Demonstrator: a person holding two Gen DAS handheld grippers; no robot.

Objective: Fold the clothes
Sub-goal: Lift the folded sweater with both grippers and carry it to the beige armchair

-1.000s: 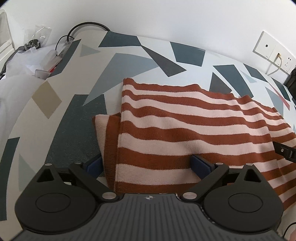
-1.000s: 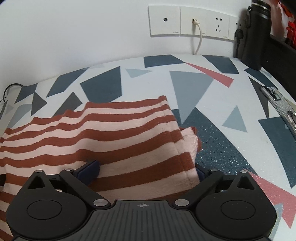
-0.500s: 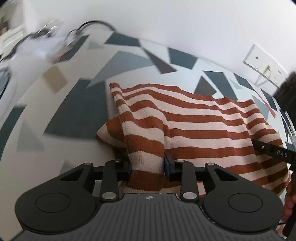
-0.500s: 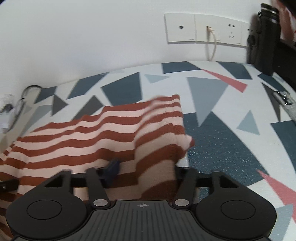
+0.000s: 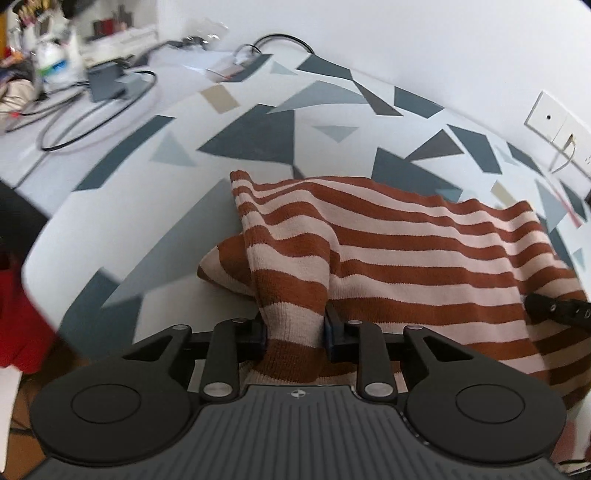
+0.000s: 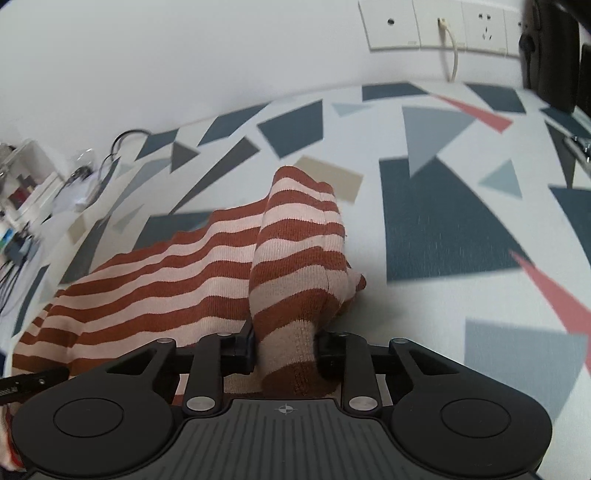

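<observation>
A rust and pale pink striped knit sweater [image 5: 406, 254] hangs between my two grippers above a table covered in a white cloth with grey and blue triangles [image 5: 258, 129]. My left gripper [image 5: 295, 328] is shut on the sweater's near left edge, the fabric bunched between its jaws. My right gripper [image 6: 284, 343] is shut on the sweater's [image 6: 288, 258] near right edge. The far part of the sweater still rests on the table. The tip of the right gripper [image 5: 554, 306] shows at the left wrist view's right side.
Black cables [image 5: 92, 122], a small grey box [image 5: 107, 81] and clutter lie at the table's far left. Wall sockets with a white cable [image 6: 443, 26] are on the wall behind. A dark bottle [image 6: 554, 55] stands at the far right. A red object [image 5: 14, 317] sits beside the table's left edge.
Both grippers closed on the sweater's near edge and lifted it up and back. The fabric now drapes from the jaws, and more of the table shows.
</observation>
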